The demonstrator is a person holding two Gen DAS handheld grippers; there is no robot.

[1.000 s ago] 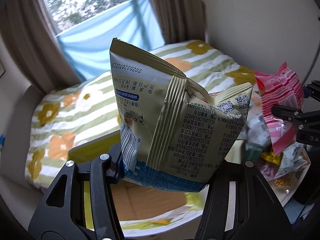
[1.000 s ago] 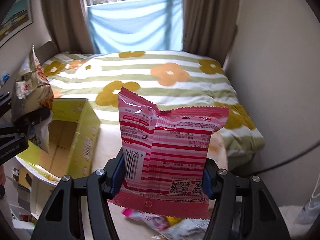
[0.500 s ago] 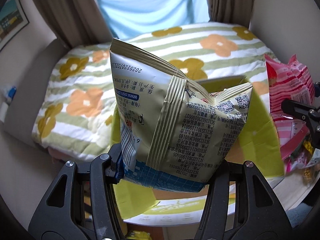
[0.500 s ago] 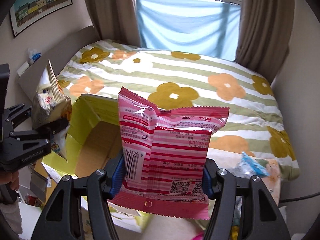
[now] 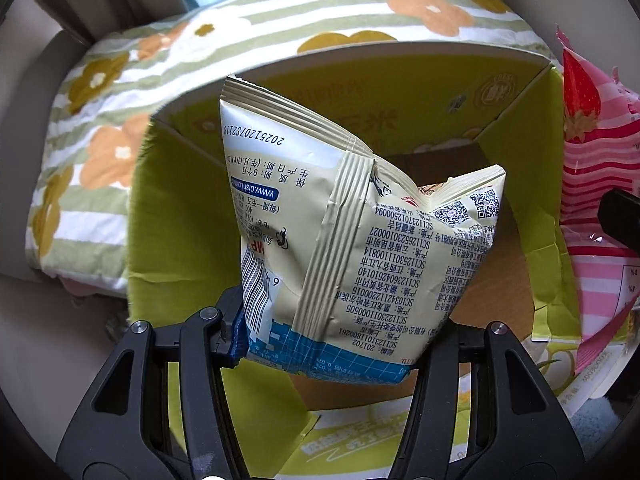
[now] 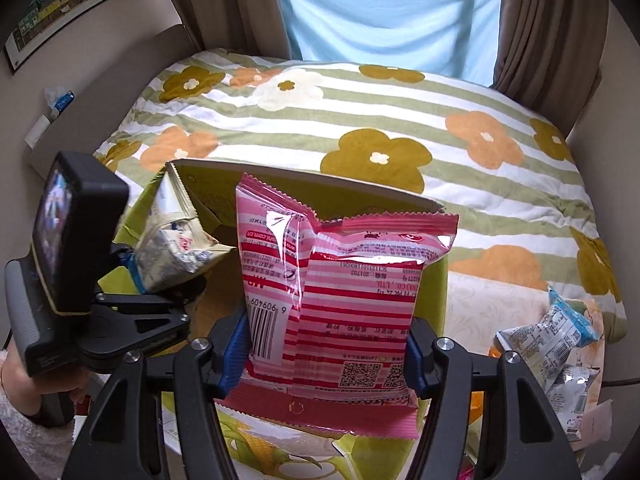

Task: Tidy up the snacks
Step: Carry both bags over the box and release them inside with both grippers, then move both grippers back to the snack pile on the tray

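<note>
With the left gripper [image 5: 332,344] clamping a puffy cream foil snack bag [image 5: 360,240] and the right gripper [image 6: 328,352] gripping a pink striped snack packet [image 6: 340,292] over the open yellow-green cardboard box [image 5: 168,216], the packets could collide on release and one slide off the right flap.

There were two grippers, left [image 5: 336,344] and right [image 6: 326,354]; two held bags, cream [image 5: 360,240] and pink [image 6: 340,300]; one box [image 5: 176,216]; two loose packets [image 6: 548,336].
</note>
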